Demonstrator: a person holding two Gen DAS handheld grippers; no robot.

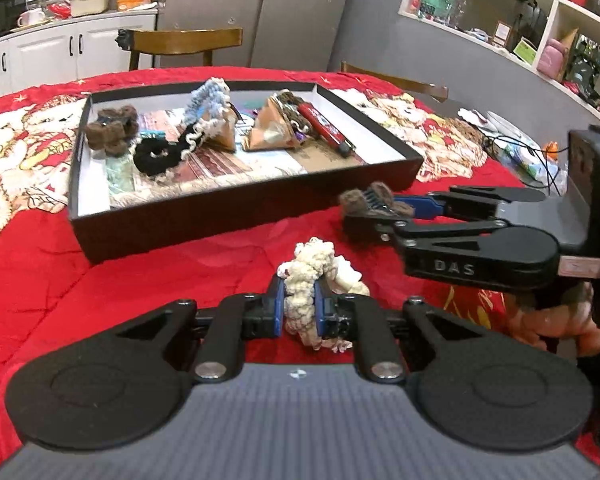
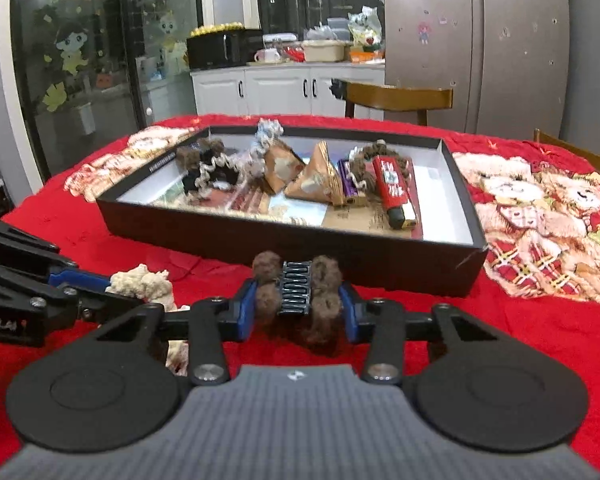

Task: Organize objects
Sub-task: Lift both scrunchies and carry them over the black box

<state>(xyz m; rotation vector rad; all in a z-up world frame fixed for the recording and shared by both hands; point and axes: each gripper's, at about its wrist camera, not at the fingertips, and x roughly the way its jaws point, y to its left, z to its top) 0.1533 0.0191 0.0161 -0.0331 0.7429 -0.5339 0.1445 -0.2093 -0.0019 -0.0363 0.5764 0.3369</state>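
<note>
My left gripper (image 1: 298, 304) is shut on a cream fluffy scrunchie (image 1: 314, 268), held just above the red cloth in front of the black box (image 1: 236, 204). My right gripper (image 2: 298, 304) is shut on a brown fuzzy hair claw clip (image 2: 296, 288), also in front of the box (image 2: 260, 240). In the left wrist view the right gripper (image 1: 364, 216) with the clip (image 1: 374, 200) sits to the right. In the right wrist view the left gripper (image 2: 112, 292) and scrunchie (image 2: 144, 282) sit at left. The box holds scrunchies, a brown clip (image 1: 112, 128), paper pouches and a red lighter (image 1: 324, 124).
The table wears a red bear-print cloth (image 2: 540, 320). Cables and small items (image 1: 512, 144) lie at the table's far right. Wooden chairs (image 1: 180, 46) stand behind the table. Kitchen cabinets, a fridge and wall shelves stand beyond.
</note>
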